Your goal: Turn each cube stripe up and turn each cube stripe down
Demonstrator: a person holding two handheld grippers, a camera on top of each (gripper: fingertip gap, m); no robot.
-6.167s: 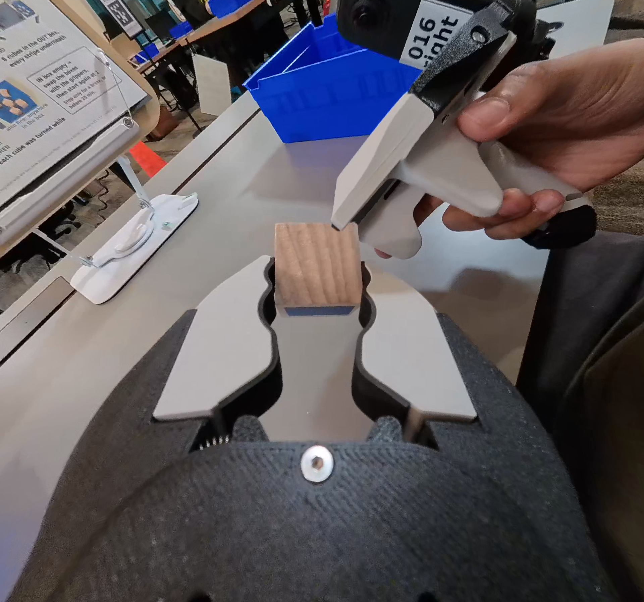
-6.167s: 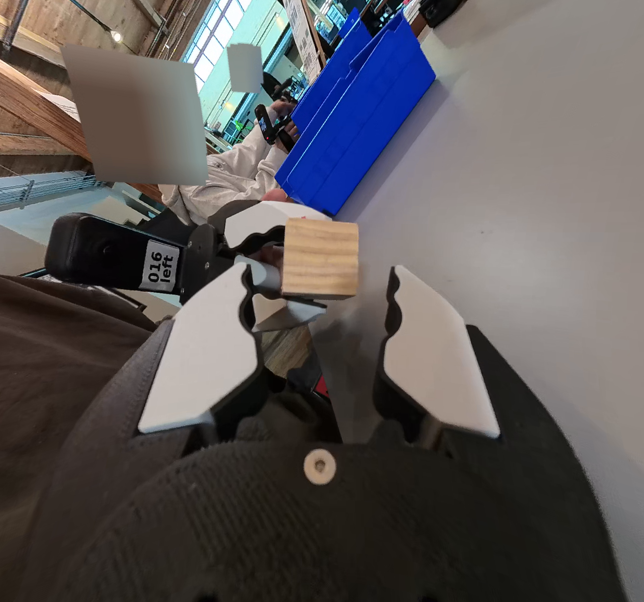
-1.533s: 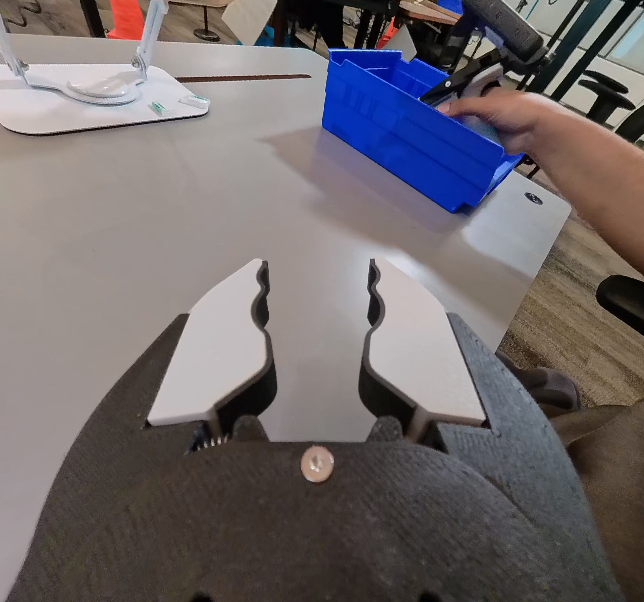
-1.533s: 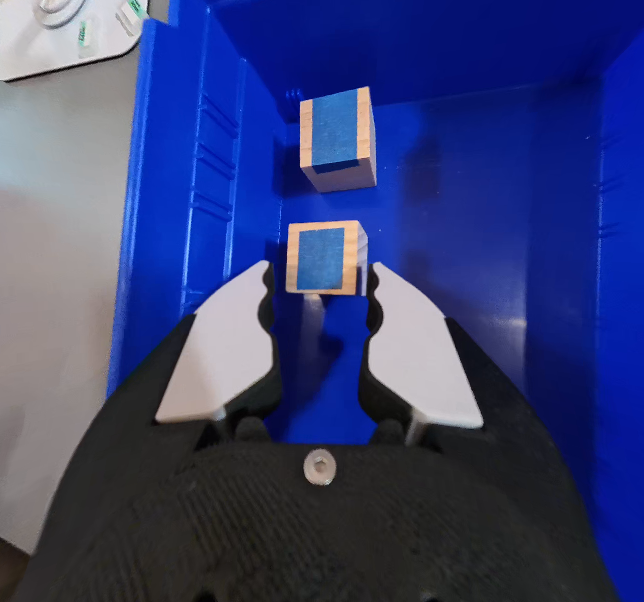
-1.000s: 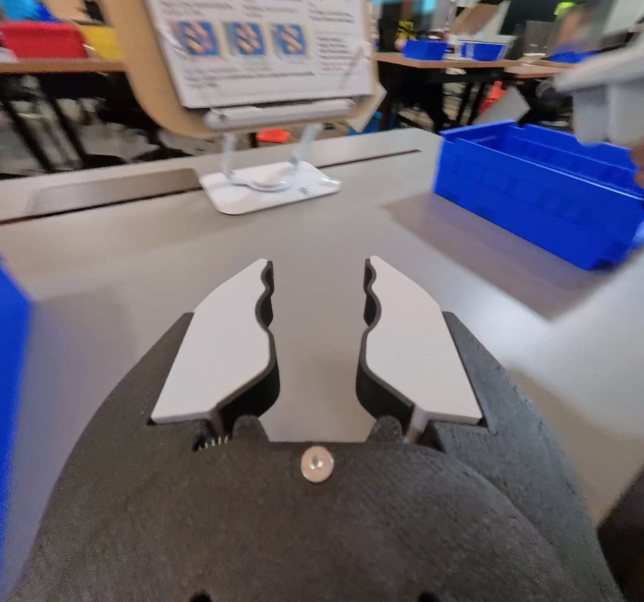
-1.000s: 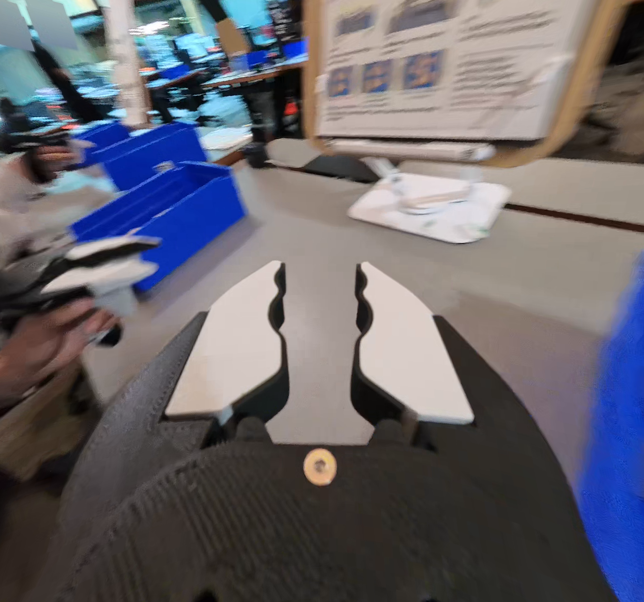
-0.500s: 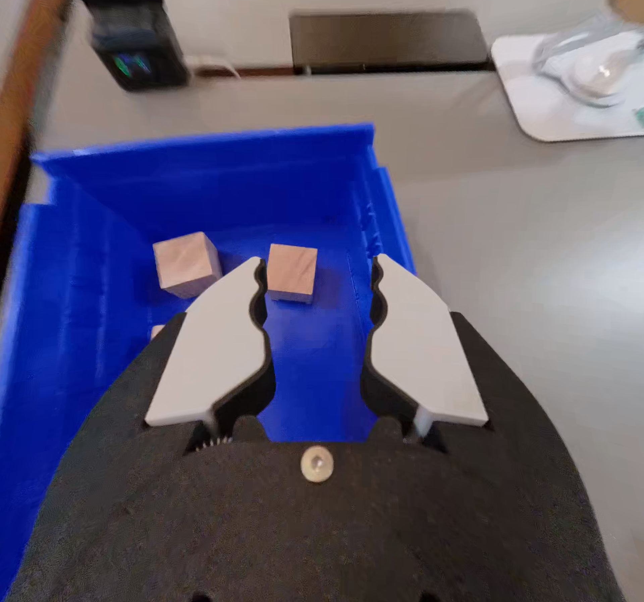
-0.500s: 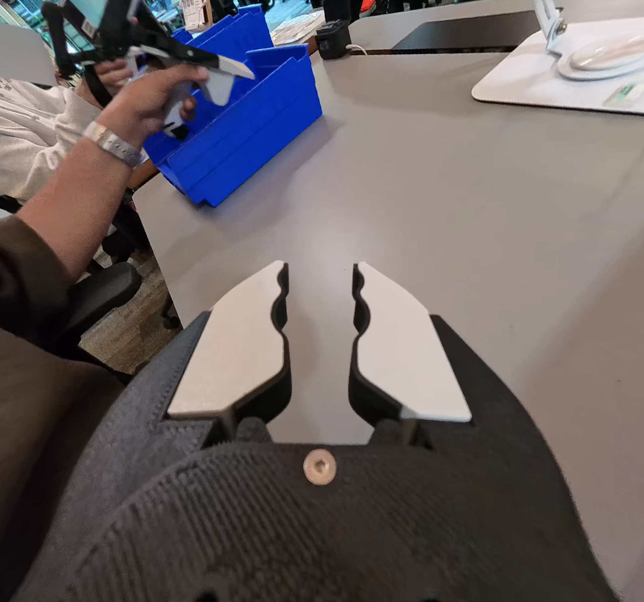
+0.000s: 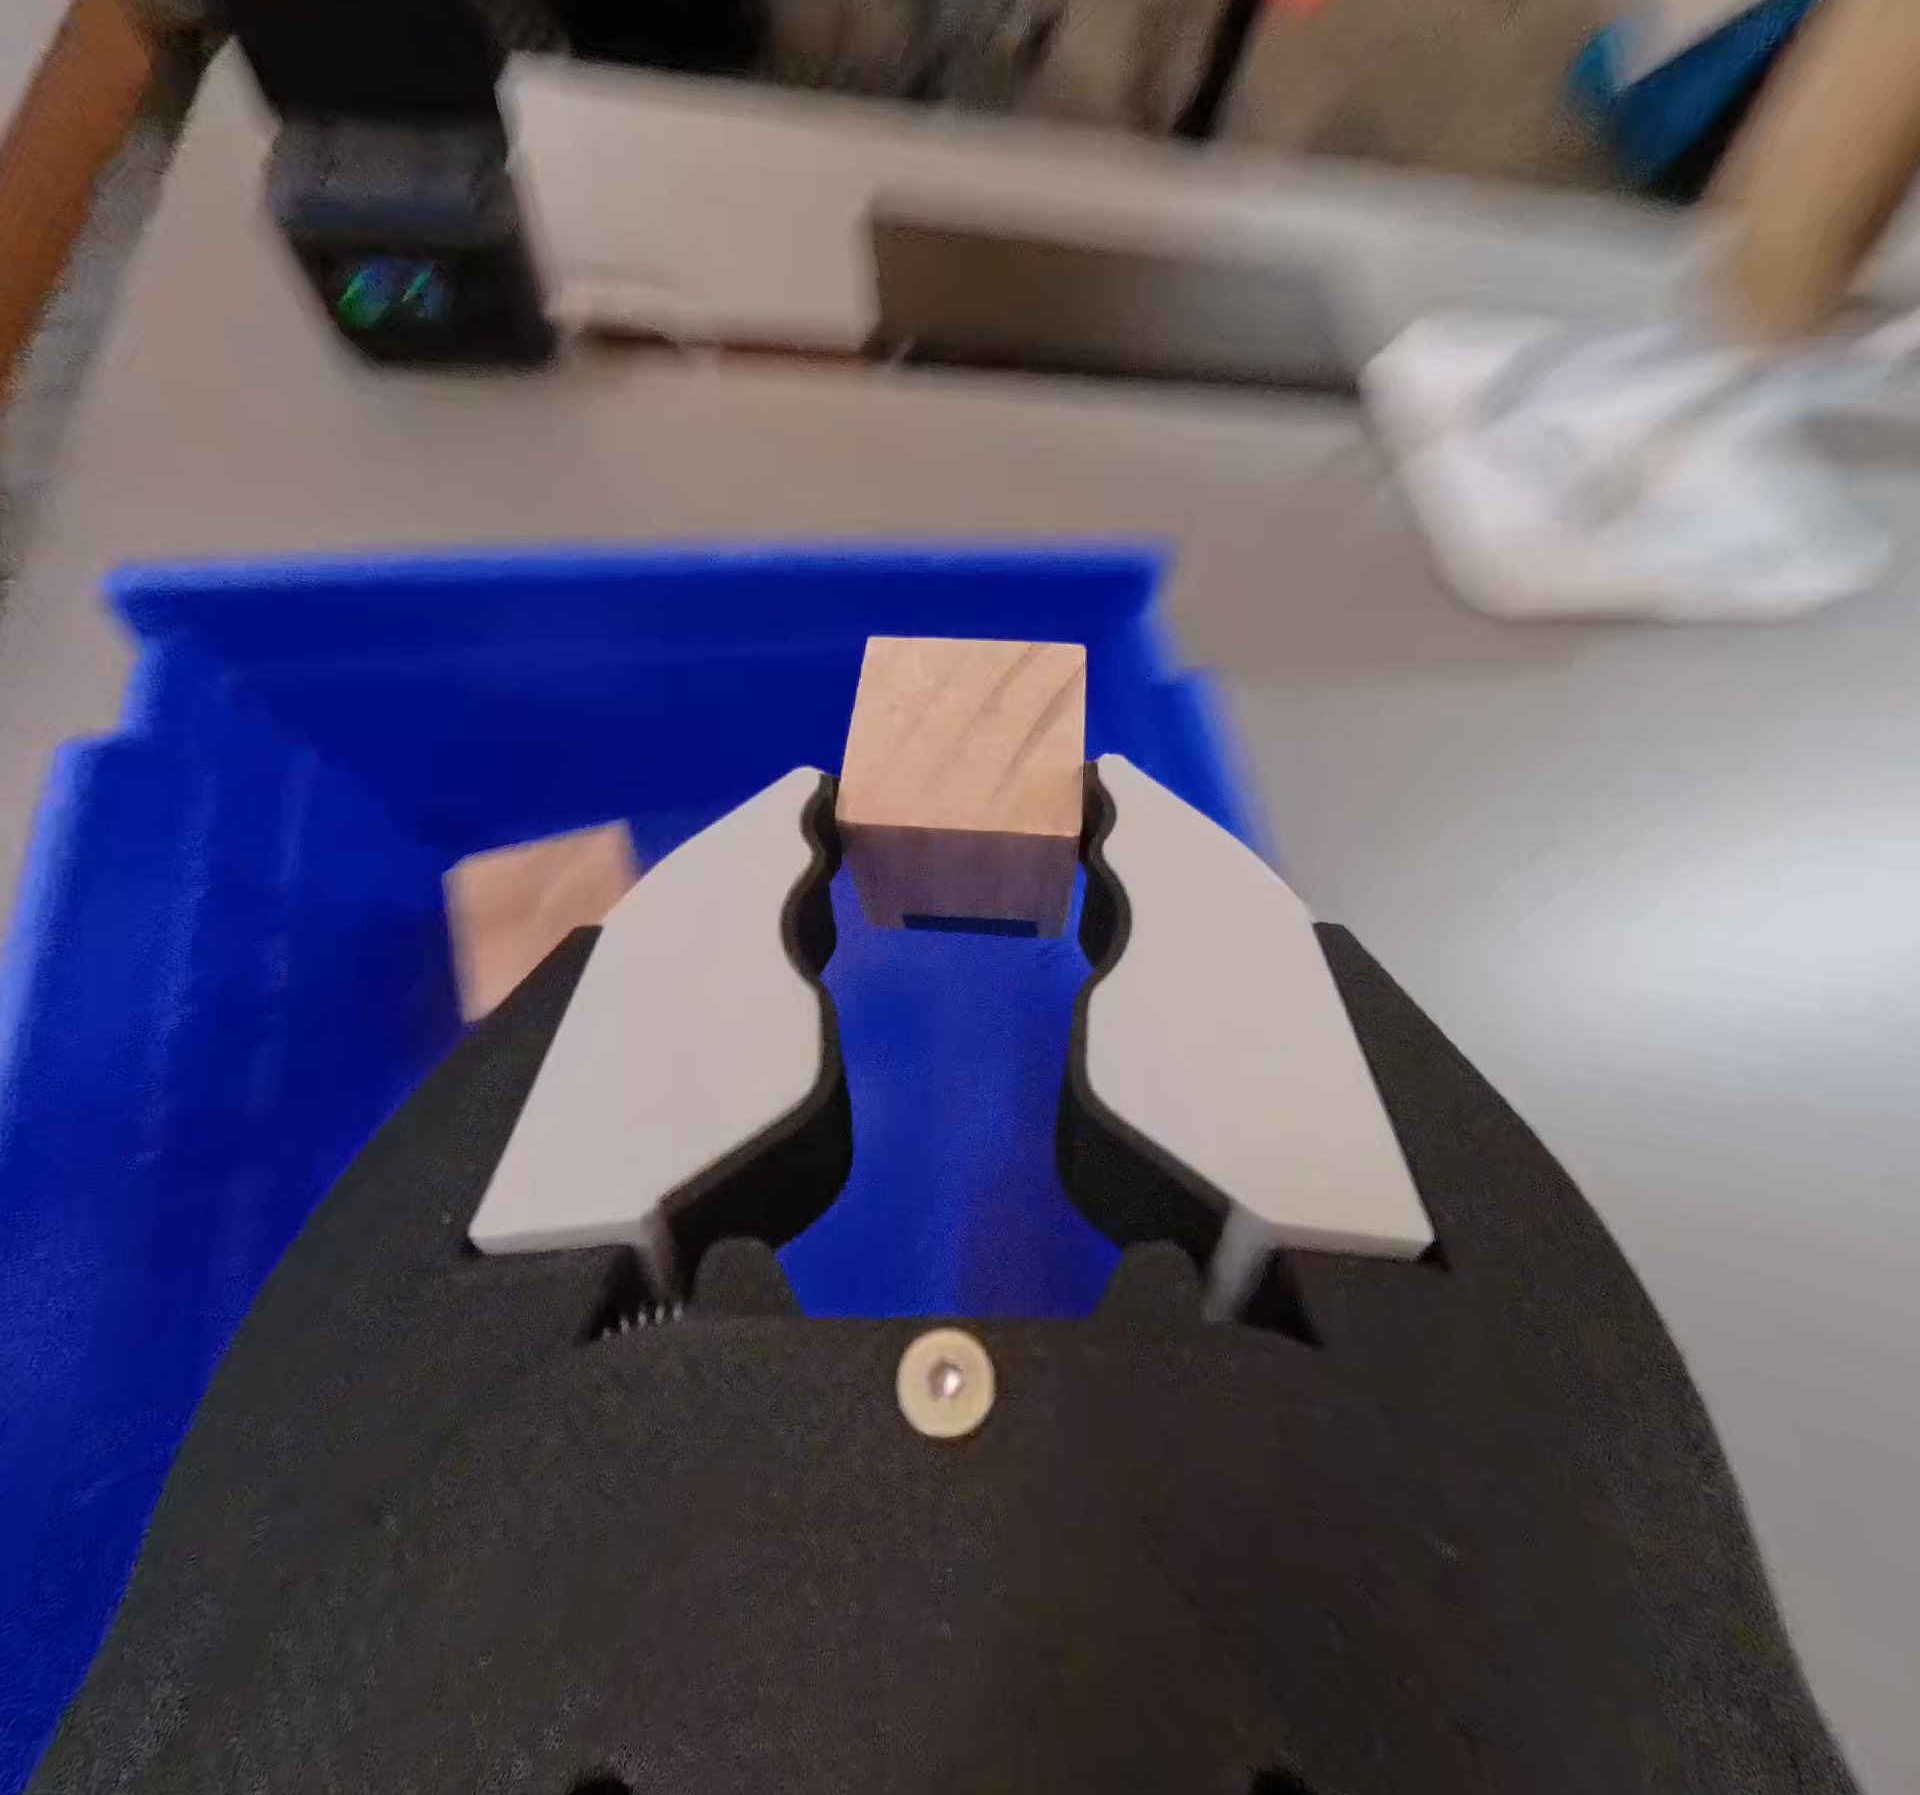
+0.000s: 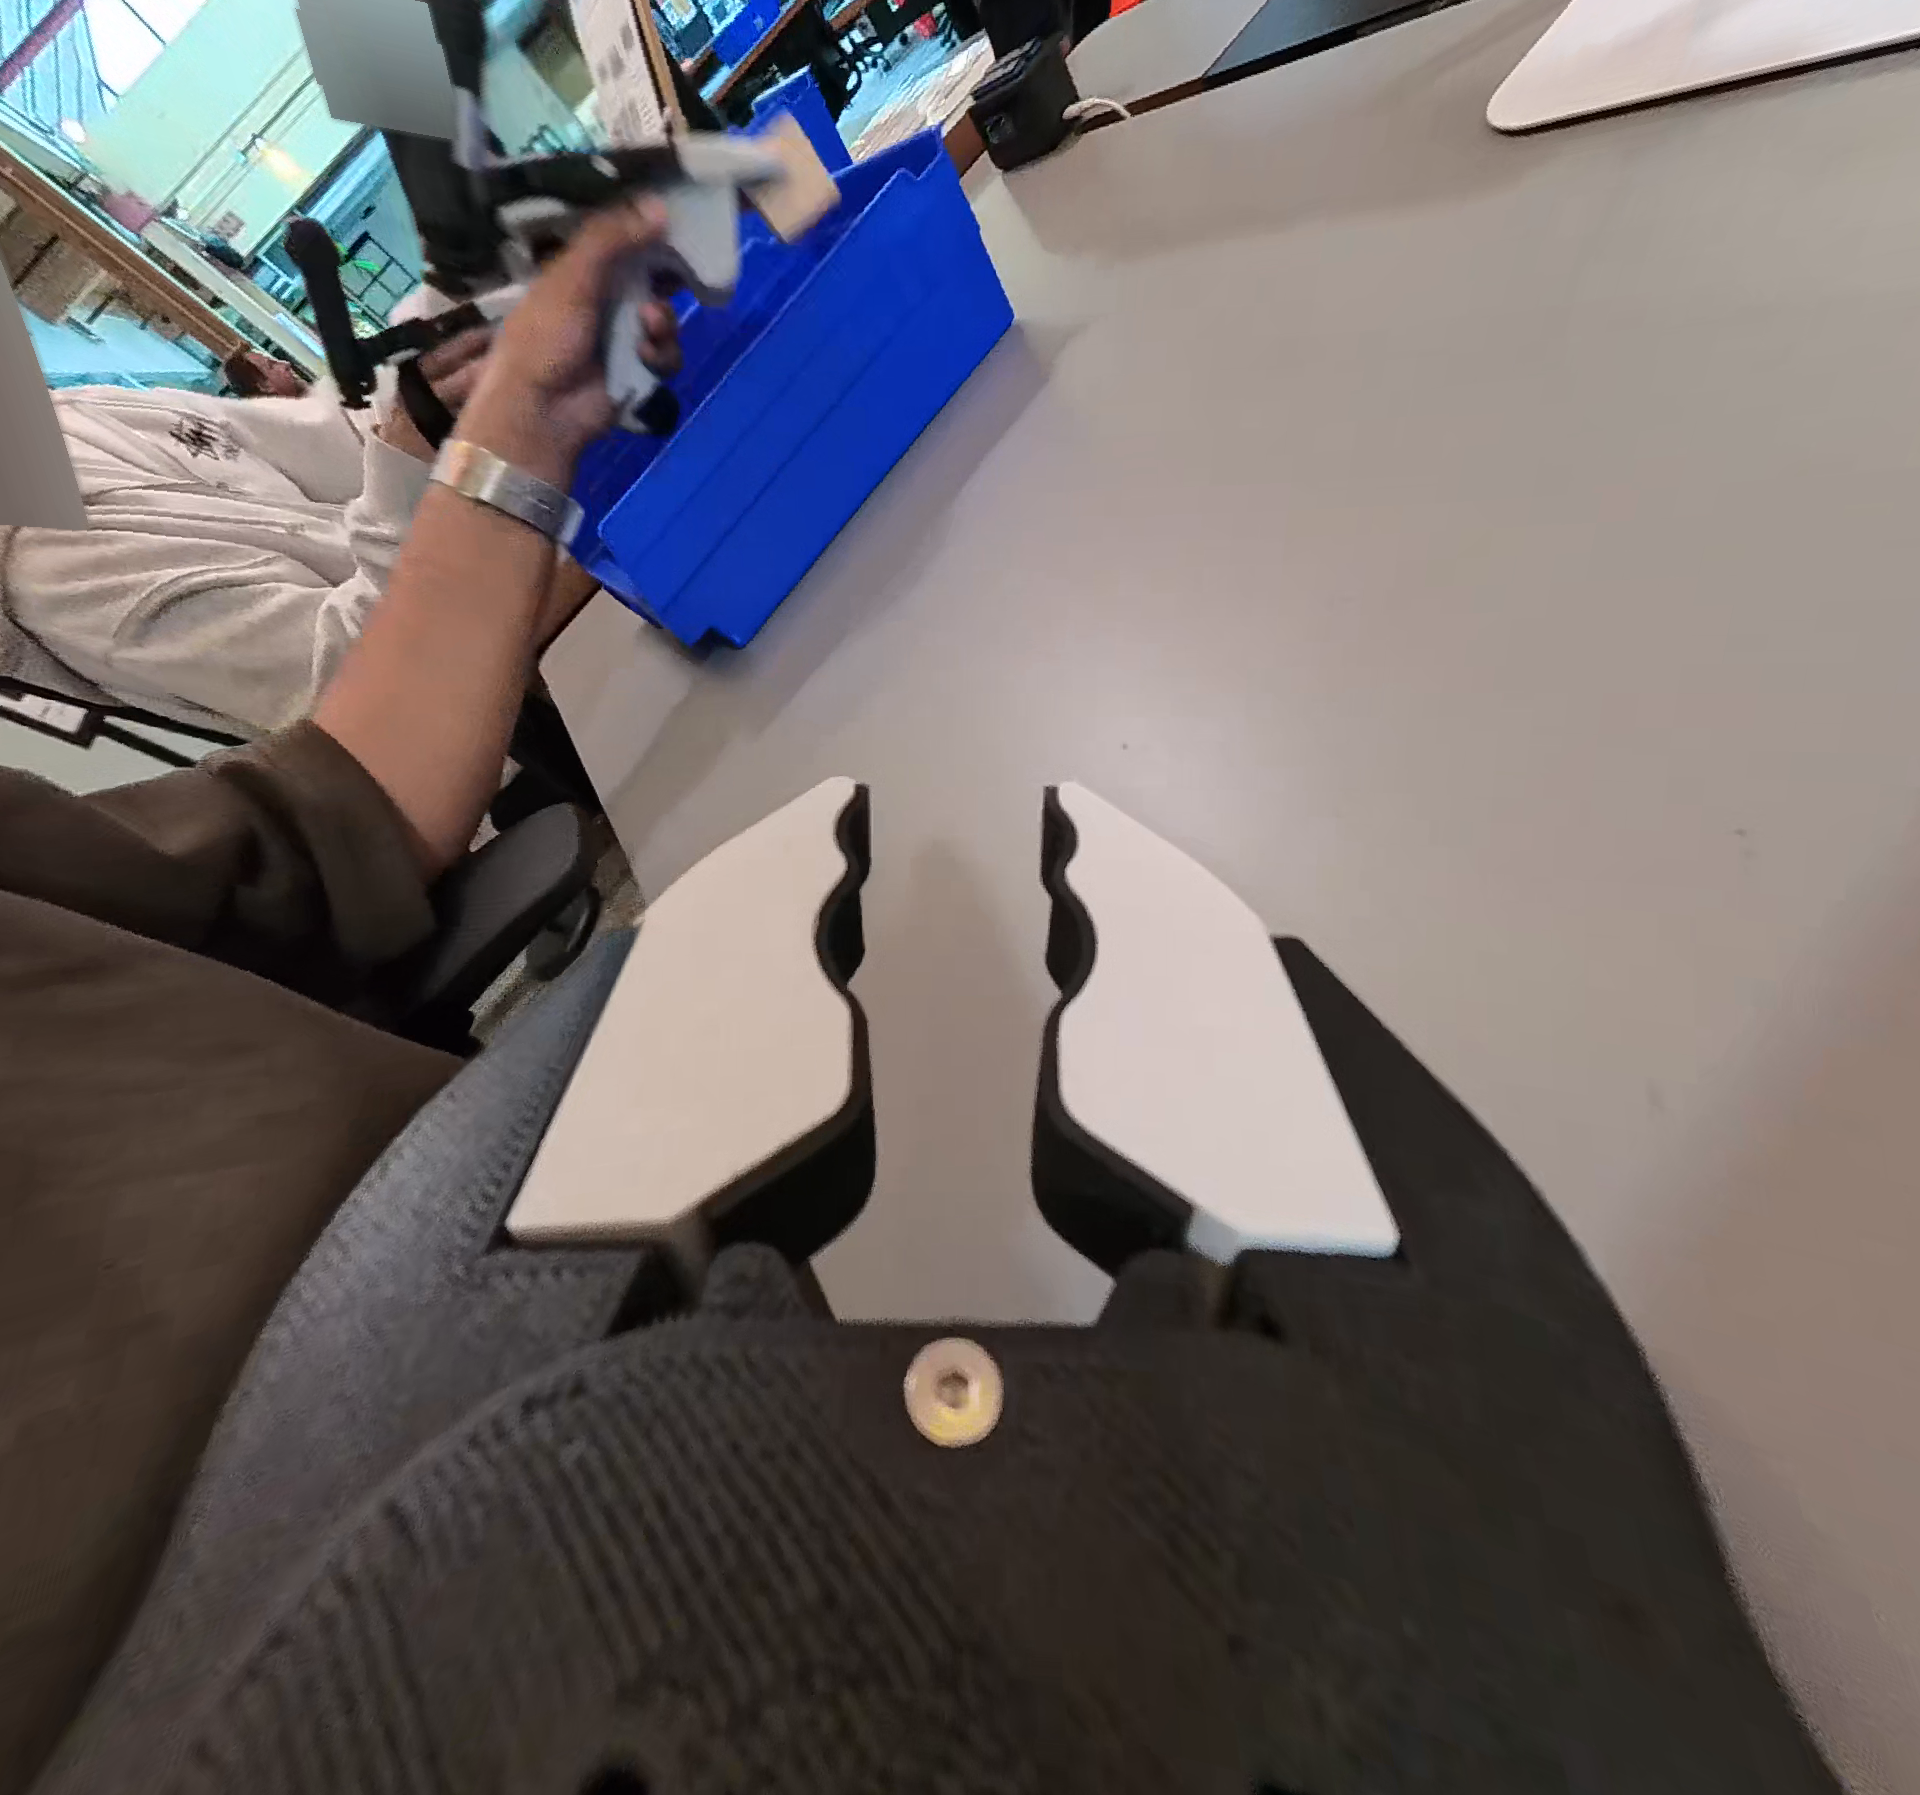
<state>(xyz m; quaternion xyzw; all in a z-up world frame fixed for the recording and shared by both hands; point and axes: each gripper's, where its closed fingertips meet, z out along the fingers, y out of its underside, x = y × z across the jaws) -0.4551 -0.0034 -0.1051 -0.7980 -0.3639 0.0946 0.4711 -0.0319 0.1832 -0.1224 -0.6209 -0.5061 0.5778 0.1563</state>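
Cube (image 9: 961,746) between left claw (image 9: 958,789) tips, pinched.

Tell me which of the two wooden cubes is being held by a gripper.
The cube clamped between the left gripper fingertips, lifted above the blue bin. The other cube lies in the bin, partly hidden.

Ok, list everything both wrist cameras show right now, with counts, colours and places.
wooden cube: one, pale wood, blue stripe edge at its underside, gripped above the bin
second cube: one, pale wood, blurred, lying inside the bin
blue bin: one, on the table's left end
table: one, grey
white stand base: one, far side of the table
black device: one, behind the bin
left tool: shut on the cube
right tool: open, empty, over bare table
left hand: one, wristband on the wrist
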